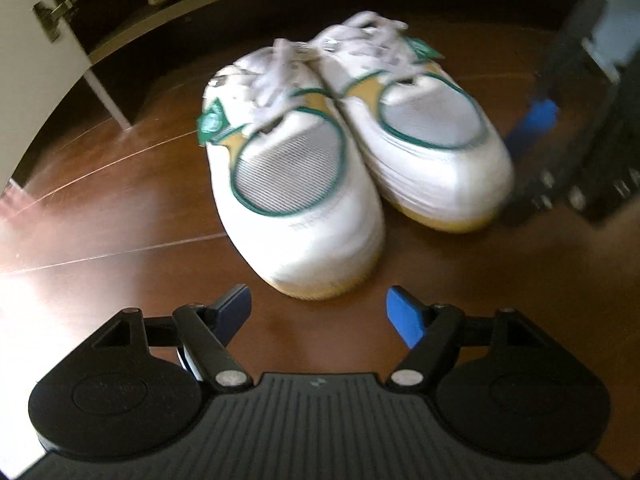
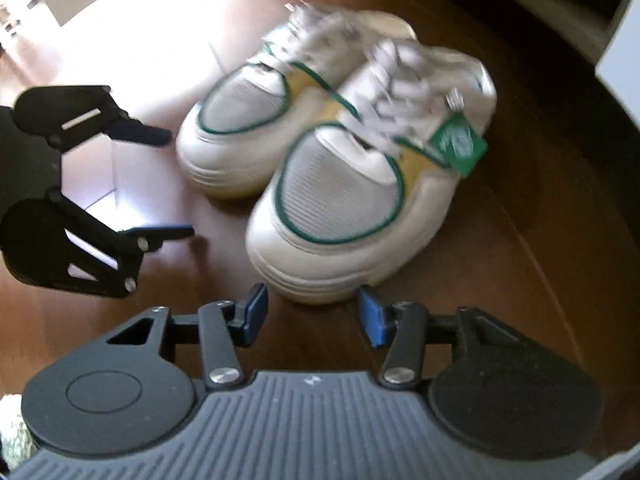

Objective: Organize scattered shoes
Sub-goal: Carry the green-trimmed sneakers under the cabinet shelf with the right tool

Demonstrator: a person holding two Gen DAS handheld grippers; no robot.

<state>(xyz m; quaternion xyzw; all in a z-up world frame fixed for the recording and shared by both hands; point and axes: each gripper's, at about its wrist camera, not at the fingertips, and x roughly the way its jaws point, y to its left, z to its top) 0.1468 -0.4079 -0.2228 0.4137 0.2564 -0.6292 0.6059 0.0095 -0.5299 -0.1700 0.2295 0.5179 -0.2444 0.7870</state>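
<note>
Pair set side by side on the floor, both grippers empty

We judge the pairing step about done: the two shoes [image 1: 352,152] sit touching, toes toward us, on the wood floor [image 1: 120,220], at 12 o'clock from the left gripper [image 1: 318,312], whose fingers [image 1: 404,316] are spread and hold nothing. In the right view the near shoe's toe [image 2: 316,248] lies just ahead of the right gripper [image 2: 312,312], also spread and empty, with the left gripper at 9 o'clock. The shoes are white chunky sneakers with grey mesh toes, green piping, tan panels, loose white laces and a green tag [image 2: 456,144] on each. Next, we would either pinch each shoe to move the pair to storage, or look for other strays; both views are blurred
</note>
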